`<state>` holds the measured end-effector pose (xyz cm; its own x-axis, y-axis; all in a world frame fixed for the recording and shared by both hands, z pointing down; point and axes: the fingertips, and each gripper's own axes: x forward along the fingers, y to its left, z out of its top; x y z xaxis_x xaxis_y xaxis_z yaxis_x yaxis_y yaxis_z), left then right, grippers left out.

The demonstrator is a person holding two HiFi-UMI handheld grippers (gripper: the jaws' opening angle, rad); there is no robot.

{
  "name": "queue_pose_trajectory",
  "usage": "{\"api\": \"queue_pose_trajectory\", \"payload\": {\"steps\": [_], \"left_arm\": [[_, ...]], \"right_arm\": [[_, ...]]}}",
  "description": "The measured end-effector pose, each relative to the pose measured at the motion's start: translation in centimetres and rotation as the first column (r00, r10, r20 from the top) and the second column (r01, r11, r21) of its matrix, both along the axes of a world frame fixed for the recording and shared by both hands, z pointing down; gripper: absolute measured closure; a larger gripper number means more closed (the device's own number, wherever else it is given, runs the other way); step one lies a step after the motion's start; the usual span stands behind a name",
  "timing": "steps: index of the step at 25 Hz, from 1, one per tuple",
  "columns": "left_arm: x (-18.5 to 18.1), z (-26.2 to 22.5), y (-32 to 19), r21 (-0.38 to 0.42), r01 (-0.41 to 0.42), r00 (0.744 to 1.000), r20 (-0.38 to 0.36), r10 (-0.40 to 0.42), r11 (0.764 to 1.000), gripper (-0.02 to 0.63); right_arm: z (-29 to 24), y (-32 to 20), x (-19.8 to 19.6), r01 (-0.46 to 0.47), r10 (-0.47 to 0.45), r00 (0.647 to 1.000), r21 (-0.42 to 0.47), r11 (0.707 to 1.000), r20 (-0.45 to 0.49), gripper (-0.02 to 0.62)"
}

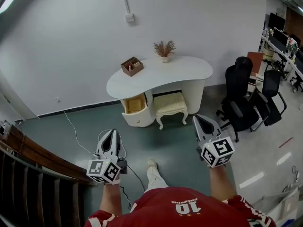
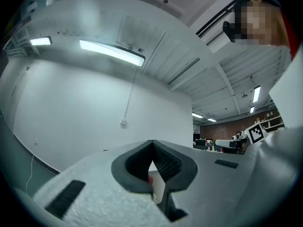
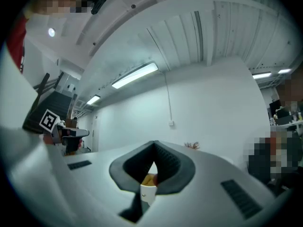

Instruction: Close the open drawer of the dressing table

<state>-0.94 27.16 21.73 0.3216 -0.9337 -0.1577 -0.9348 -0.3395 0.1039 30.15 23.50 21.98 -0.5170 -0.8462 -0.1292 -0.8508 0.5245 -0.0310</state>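
**Approach to the open drawer, both tongs closed and empty**

The person stands well back from the table. The left tongs and the right tongs are held in front of the body and point toward it. Both pairs are clenched: in each gripper view the jaws meet at the tips and nothing is between them.

The drawer is far ahead of the tongs, nearer to the line of the left pair than to the right. It stands pulled out, and its yellowish inside is visible. The stool is just beside it, on the side of the right tongs.

I judge that the task is only at its beginning: this is the approach, and no contact is made. The next move calls for walking closer, bringing one pair of tongs down to the drawer front, and pushing it straight in. For this the jaws can remain closed. Probably the left pair is more convenient.

Only the head view shows the drawer and how far it is open. The gripper views look slightly upward, so they show mainly the wall and the ceiling lamps. The right gripper view catches only the plant over its jaw. The gripper views alone show the jaw tips from close by.
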Motion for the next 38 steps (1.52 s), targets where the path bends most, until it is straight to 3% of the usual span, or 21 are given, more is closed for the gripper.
{"api": "queue_pose_trajectory", "payload": {"steps": [5,15,19,23,28,35,38], "left_arm": [[0.5,0.9,-0.7,-0.039,-0.007,1.0,-0.009,0.007,0.999,0.606],[-1.4,1.6,-5.3,-0.08,0.032,0.999,0.046,-0.028,0.996,0.606],[-2.8,3.1,-8.7,-0.104,0.04,0.999,0.013,-0.039,0.994,0.606],[-4.8,2.8,-13.1,-0.078,0.018,0.999,-0.05,-0.021,0.997,0.604],[-8.4,1.6,-19.4,-0.025,0.027,1.0,0.006,-0.027,0.999,0.604],[-11.9,1.4,-26.2,0.01,-0.039,0.993,0.115,0.038,0.999,0.604],[-12.8,2.2,-28.2,-0.01,-0.036,0.994,0.107,0.037,0.999,0.604]], "right_arm": [[-0.5,-0.3,0.1,0.049,-0.048,0.996,-0.009,0.999,0.08,0.591],[-0.7,-6.0,-1.1,0.084,-0.079,0.994,-0.054,0.995,0.075,0.591],[-0.8,-9.5,-2.5,0.086,-0.083,0.995,-0.064,0.994,0.048,0.591],[-1.6,-14.1,-5.1,0.077,-0.075,0.997,-0.046,0.996,0.024,0.591],[-3.6,-20.8,-9.4,0.06,-0.06,0.998,-0.017,0.998,0.011,0.591],[-4.0,-27.3,-16.2,0.092,-0.092,0.996,-0.03,0.995,0.002,0.591],[-3.4,-28.3,-18.0,0.113,-0.114,0.993,-0.039,0.993,-0.024,0.591]]}}
